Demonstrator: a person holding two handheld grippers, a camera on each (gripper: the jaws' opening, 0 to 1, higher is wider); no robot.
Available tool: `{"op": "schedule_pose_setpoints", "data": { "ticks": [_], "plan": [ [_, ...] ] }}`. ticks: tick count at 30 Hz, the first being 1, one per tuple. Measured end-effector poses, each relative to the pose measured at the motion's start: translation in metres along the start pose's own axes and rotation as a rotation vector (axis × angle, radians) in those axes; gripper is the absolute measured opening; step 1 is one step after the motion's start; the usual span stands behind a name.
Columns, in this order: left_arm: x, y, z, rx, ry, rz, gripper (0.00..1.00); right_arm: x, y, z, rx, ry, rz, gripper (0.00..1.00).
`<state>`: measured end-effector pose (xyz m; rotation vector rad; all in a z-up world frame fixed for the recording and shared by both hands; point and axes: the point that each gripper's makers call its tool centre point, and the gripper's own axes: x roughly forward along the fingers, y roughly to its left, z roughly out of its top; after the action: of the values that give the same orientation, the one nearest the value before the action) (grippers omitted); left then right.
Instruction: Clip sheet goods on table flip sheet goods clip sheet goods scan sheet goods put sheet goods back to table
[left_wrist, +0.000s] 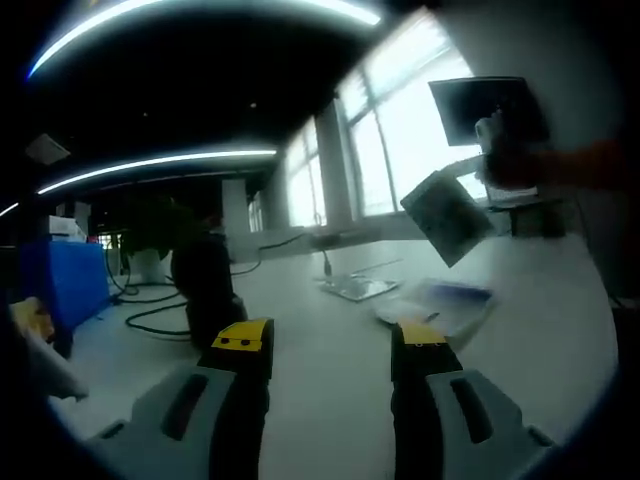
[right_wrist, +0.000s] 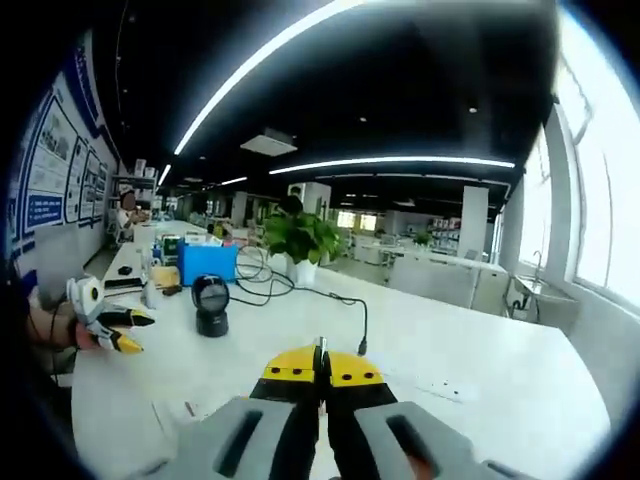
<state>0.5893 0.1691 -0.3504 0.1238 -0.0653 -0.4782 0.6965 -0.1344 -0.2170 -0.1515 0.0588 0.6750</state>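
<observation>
In the left gripper view, the left gripper (left_wrist: 333, 345) rises from the bottom with its two yellow-tipped jaws standing well apart, open, and nothing between them. Beneath it spreads a white table (left_wrist: 320, 330). Toward the upper right, the right gripper (left_wrist: 500, 140) comes into sight, blurred, holding up a thin grey sheet good (left_wrist: 447, 215) that hangs tilted in the air above the table. Below that sheet, a few more flat packets (left_wrist: 440, 303) lie on the table, one with a blue edge. Near them a flat, shiny tray-like item (left_wrist: 357, 287) rests on the surface. At the left stands a dark scanner (left_wrist: 208, 285) on a stand, with black cables (left_wrist: 150, 305) looping beside it. A blue box (left_wrist: 62, 280) sits at the far left. Bright windows (left_wrist: 400, 150) fill the background.

In the right gripper view, the right gripper (right_wrist: 321, 368) has its yellow-tipped jaws pressed together on the edge of the sheet good (right_wrist: 320, 352), seen edge-on as a thin line between them. Beyond lies the white table (right_wrist: 480, 370). The round black scanner (right_wrist: 211, 304) stands at the left, with a black cable (right_wrist: 330, 297) trailing across the table. Behind it are a blue box (right_wrist: 208, 263) and a green potted plant (right_wrist: 297, 240). The left gripper (right_wrist: 112, 325) shows at the left edge, yellow tips apart. Posters (right_wrist: 55, 170) line the left wall.
</observation>
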Motion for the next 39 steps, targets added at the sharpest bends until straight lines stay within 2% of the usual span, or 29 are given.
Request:
{"op": "schedule_pose_setpoints", "data": {
  "ticks": [8, 13, 20, 30, 35, 39],
  "plan": [
    [0.000, 0.002, 0.001, -0.008, -0.004, 0.004, 0.40, 0.032, 0.011, 0.021, 0.026, -0.035, 0.015, 0.00],
    [0.000, 0.002, 0.000, -0.010, -0.004, 0.002, 0.40, 0.060, 0.024, 0.034, 0.047, -0.060, 0.034, 0.00],
    [0.000, 0.002, 0.000, -0.014, -0.006, 0.003, 0.40, 0.087, 0.044, 0.040, 0.074, -0.075, 0.076, 0.00],
    [0.001, 0.002, -0.001, -0.006, 0.001, 0.001, 0.40, 0.123, 0.069, 0.028, 0.129, -0.065, 0.139, 0.00],
    [0.001, 0.004, -0.002, -0.012, 0.003, 0.008, 0.40, 0.139, 0.078, 0.009, 0.159, -0.045, 0.172, 0.00],
    [0.001, 0.004, -0.003, -0.007, 0.008, 0.009, 0.40, 0.151, 0.073, -0.007, 0.181, -0.025, 0.176, 0.00]
  ]
}}
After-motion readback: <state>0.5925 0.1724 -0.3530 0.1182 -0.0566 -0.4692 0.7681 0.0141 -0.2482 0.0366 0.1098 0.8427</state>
